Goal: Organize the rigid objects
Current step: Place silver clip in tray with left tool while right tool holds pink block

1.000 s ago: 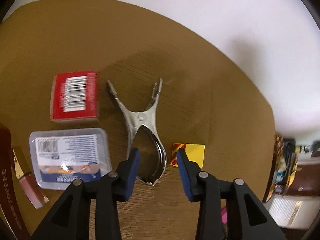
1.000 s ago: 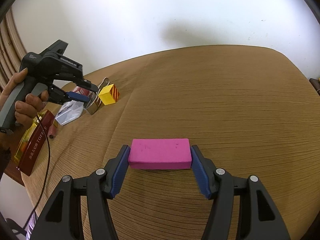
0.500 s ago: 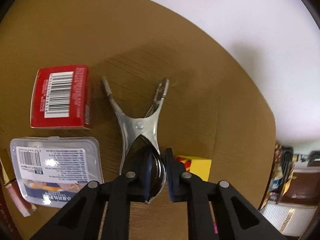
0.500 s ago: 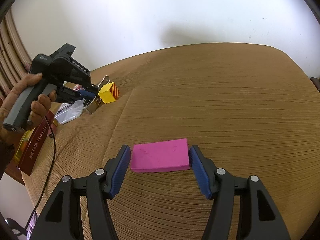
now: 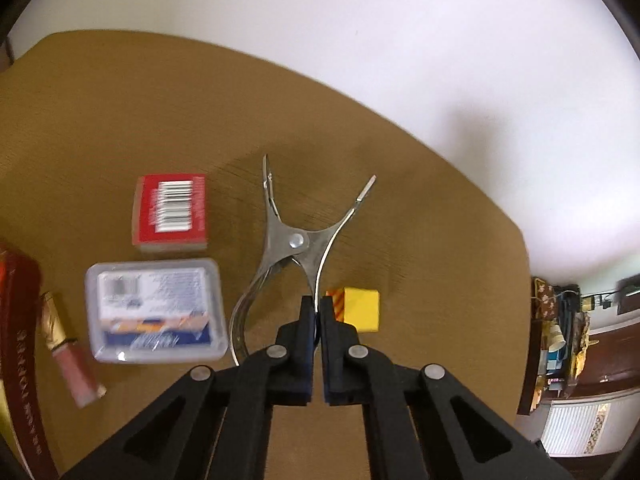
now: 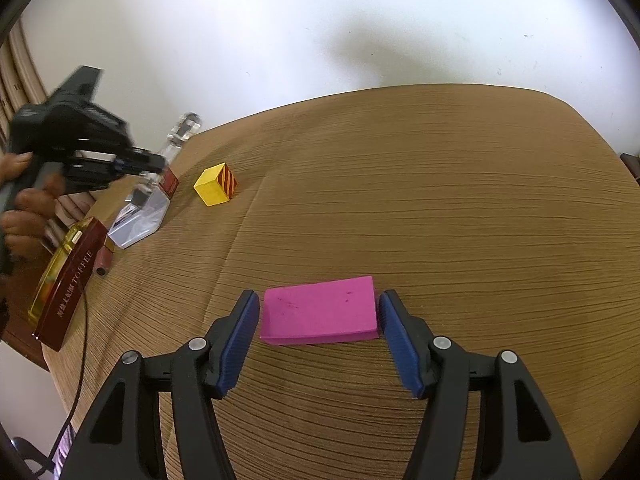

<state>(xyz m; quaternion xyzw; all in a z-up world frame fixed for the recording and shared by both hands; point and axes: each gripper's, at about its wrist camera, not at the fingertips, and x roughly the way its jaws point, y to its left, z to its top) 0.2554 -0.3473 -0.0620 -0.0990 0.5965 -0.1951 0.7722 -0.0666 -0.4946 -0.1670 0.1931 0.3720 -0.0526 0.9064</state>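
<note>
Steel tongs (image 5: 294, 240) are hanging off the table (image 5: 120, 112), above the grouped boxes, because your left gripper (image 5: 317, 314) is pinching one handle to carry them, while your right gripper (image 6: 316, 312) is spreading its fingers around the pink block (image 6: 320, 310), untouched.

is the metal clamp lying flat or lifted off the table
Lifted. The left gripper is shut on one handle of the metal clamp, which stands raised in the right wrist view.
</note>
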